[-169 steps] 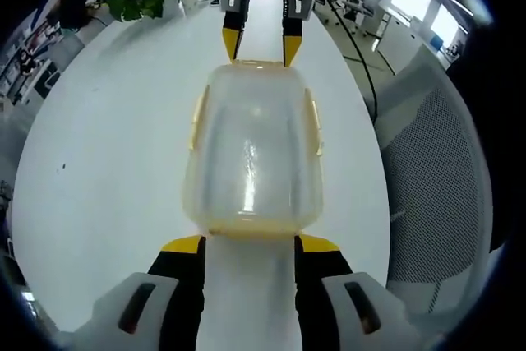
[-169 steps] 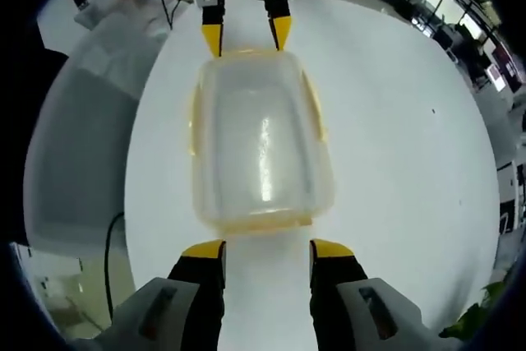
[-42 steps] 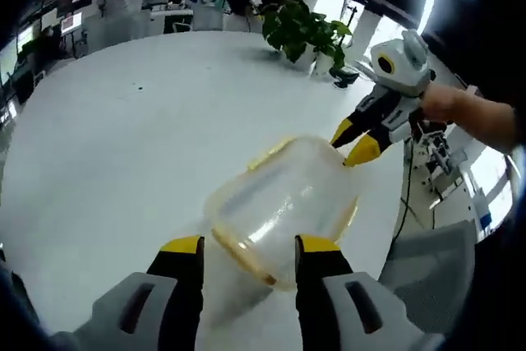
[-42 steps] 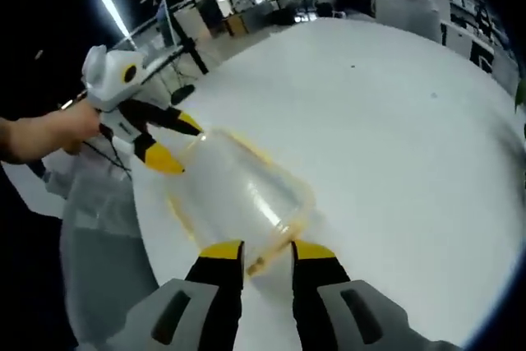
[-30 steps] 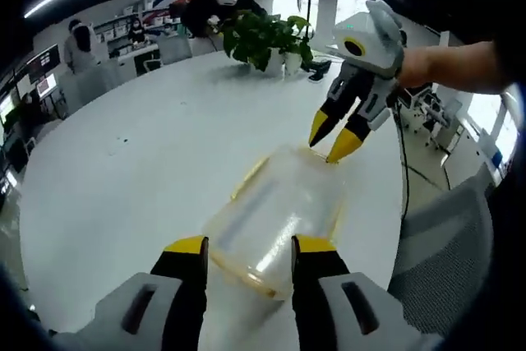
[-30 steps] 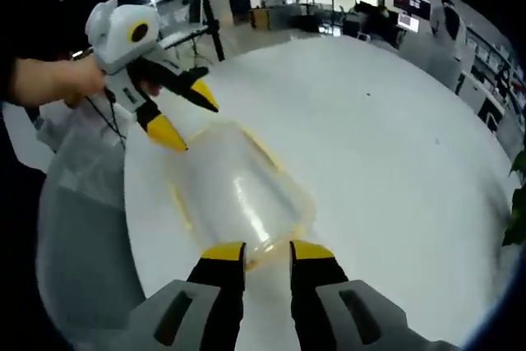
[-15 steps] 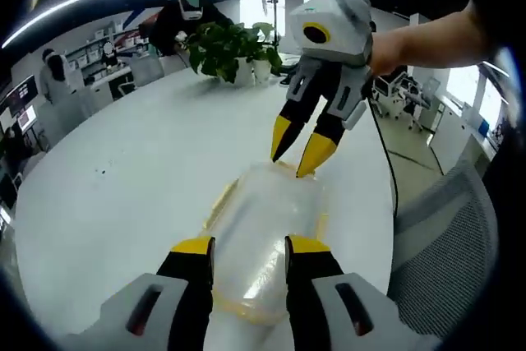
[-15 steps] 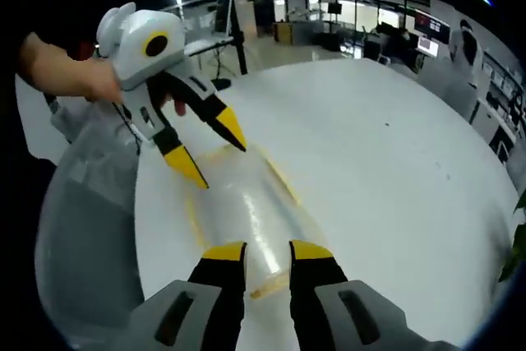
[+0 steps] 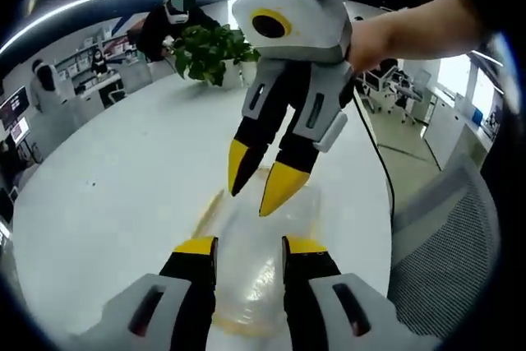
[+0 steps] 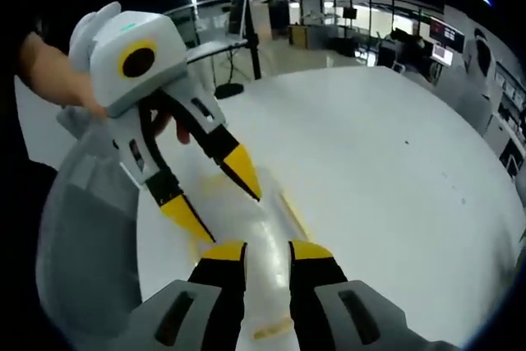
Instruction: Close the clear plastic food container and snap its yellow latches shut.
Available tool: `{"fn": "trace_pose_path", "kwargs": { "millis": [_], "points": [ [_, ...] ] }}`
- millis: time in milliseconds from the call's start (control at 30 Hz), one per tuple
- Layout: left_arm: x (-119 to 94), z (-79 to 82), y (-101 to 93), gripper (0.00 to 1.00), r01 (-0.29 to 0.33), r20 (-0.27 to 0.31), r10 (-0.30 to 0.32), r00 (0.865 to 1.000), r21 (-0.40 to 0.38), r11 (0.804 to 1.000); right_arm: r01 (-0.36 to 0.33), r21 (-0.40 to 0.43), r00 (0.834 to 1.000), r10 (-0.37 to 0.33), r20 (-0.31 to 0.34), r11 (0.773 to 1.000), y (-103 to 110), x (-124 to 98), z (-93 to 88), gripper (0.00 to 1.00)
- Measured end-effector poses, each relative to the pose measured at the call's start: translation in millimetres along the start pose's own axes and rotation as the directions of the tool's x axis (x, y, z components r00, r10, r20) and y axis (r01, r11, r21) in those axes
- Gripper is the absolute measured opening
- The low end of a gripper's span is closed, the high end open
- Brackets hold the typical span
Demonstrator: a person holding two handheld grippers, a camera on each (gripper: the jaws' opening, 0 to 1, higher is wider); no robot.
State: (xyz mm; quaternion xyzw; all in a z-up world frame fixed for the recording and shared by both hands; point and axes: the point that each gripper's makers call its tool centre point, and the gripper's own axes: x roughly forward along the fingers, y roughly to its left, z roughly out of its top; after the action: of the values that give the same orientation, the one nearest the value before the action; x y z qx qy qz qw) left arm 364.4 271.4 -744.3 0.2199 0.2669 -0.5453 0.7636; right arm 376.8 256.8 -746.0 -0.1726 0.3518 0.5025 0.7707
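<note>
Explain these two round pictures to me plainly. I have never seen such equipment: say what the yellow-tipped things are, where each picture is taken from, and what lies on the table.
No robot here: a person holds a two-jaw grasping tool in each hand, and a fisheye camera rides on each one.

In the left gripper view, the yellow-tipped jaws at the bottom belong to the left tool. The grey body coming down from above is the right tool, with the person's hand holding it.

The right gripper view is the reverse: the right tool's own jaws are at the bottom, and the left tool reaches in from the left.

On the white table lies a clear plastic food container with yellow latches. Both tools point at it from opposite ends with jaws apart; neither grips it. A potted plant stands at the table's far edge.
</note>
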Motion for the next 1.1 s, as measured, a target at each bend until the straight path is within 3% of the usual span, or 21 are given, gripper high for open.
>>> {"fn": "trace_pose_path", "kwargs": {
  "millis": [267,400,567,733,900,1000,1100],
  "points": [
    [5,-3.2,-5.1,0.28,0.014,-0.017,-0.014,1.0,0.011,1.0,-0.012,0.0,1.0,0.012,-0.003,1.0,-1,4,1.6,0.18],
    [6,-4.8,-7.2,0.28,0.023,-0.032,-0.022,0.999,0.029,0.999,-0.033,0.018,0.999,0.033,0.021,0.999,-2,6,12.8,0.18],
    [5,-8.5,-7.6,0.33,0.008,-0.048,-0.005,0.999,0.078,0.997,-0.037,0.037,0.999,0.036,0.02,0.999,-11,11,18.8,0.18],
    [4,-14.3,-17.5,0.36,0.022,-0.07,-0.015,0.997,0.091,0.996,-0.031,0.063,0.999,0.032,-0.008,0.998,-21,18,12.7,0.19],
    [6,-13.8,-30.5,0.42,0.057,-0.071,-0.051,0.996,0.084,0.995,-0.078,0.069,0.996,0.081,-0.035,0.995,-13,24,6.0,0.21],
    [8,-11.7,-30.4,0.41,0.059,-0.068,-0.053,0.996,0.097,0.994,-0.079,0.067,0.997,0.078,0.01,0.995,-11,19,14.0,0.2],
    [10,-11.4,-29.0,0.41,0.07,-0.063,-0.065,0.996,0.089,0.994,-0.109,0.073,0.994,0.109,0.008,0.991,-3,14,9.7,0.15]
  ]
}}
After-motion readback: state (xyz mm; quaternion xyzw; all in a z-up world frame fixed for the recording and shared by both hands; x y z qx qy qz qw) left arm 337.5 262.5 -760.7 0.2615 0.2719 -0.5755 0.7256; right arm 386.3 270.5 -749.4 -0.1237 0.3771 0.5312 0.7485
